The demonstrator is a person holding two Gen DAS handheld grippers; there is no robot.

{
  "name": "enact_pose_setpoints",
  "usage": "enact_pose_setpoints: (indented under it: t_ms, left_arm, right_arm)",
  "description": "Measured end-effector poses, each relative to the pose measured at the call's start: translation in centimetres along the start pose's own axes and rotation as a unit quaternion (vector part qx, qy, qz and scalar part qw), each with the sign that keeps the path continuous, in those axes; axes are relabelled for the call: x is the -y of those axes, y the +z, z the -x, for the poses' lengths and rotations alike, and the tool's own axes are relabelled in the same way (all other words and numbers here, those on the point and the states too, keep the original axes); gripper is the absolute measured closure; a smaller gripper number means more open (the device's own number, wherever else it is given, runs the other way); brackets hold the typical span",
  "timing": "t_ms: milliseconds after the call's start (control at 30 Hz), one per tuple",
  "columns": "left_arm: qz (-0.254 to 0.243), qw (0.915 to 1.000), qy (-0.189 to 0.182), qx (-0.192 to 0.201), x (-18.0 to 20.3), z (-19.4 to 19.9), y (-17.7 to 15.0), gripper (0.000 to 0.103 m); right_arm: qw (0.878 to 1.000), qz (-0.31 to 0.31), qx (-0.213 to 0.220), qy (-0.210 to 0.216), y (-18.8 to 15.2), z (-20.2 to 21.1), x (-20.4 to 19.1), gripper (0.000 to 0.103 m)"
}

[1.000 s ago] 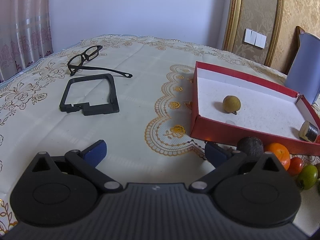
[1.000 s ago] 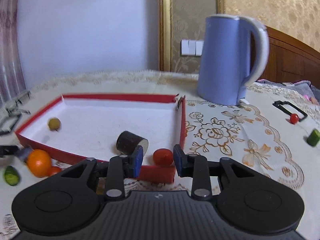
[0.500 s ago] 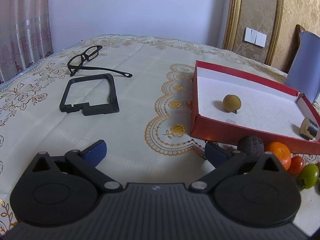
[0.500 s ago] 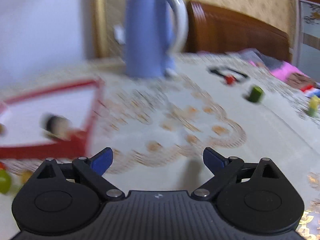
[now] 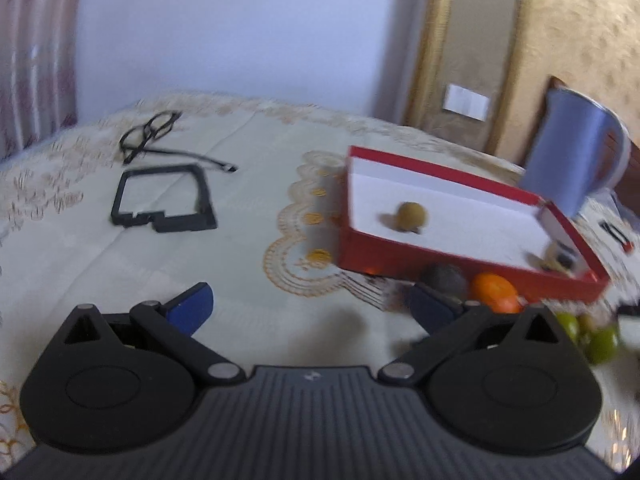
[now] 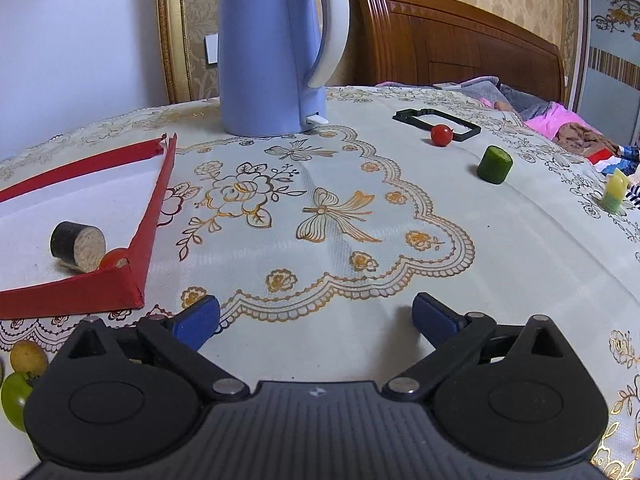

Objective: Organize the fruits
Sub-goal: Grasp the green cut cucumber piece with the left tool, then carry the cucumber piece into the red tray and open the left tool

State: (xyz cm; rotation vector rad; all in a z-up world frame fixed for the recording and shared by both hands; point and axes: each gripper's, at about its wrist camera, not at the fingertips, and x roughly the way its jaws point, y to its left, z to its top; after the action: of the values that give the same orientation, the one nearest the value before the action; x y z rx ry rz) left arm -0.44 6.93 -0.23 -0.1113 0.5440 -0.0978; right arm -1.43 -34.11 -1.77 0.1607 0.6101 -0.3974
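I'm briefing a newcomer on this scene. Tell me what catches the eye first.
The tall lavender-blue electric kettle dominates the far side of the embroidered tablecloth. Left of it lies the shallow red cardboard tray, white inside, holding a dark cylinder. A bright orange round fruit sits just outside the tray's near wall.

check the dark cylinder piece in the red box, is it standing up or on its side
On its side. In the right wrist view the dark cylinder lies in the red box, its pale flat end facing sideways, beside a small red fruit.
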Motion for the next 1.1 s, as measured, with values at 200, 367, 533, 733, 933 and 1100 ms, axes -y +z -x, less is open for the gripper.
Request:
enact_pose_setpoints:
  t_ms: [200,367,533,733,933,1100]
  left_arm:
    - [-0.089,0.9954,-0.026,0.024,3.3,2.3,-1.4,0.000]
    - [-0.105,0.9936,-0.036,0.020,4.3,2.5,-2.2,0.004]
    - [-0.120,0.9912,-0.056,-0.001,5.1,1.5,-2.5,0.014]
    - [-0.125,0.9891,-0.074,-0.028,5.7,0.6,-2.6,0.051]
    - [-0.137,0.9881,-0.067,-0.022,6.3,0.8,-2.9,0.068]
    - [-0.134,0.9887,-0.066,-0.014,6.2,1.2,-3.0,0.068]
  right_arm:
    - [1.000,0.000,0.000,0.000,0.0,0.1,0.0,0.000]
    - [1.000,0.000,0.000,0.000,0.0,0.1,0.0,0.000]
    - [1.000,0.000,0.000,0.000,0.0,0.1,0.0,0.000]
    - [1.000,0.000,0.000,0.000,0.0,0.1,0.0,0.000]
    - [1.000,0.000,0.000,0.001,0.0,0.1,0.0,0.000]
    - [1.000,0.000,0.001,0.001,0.0,0.1,0.0,0.000]
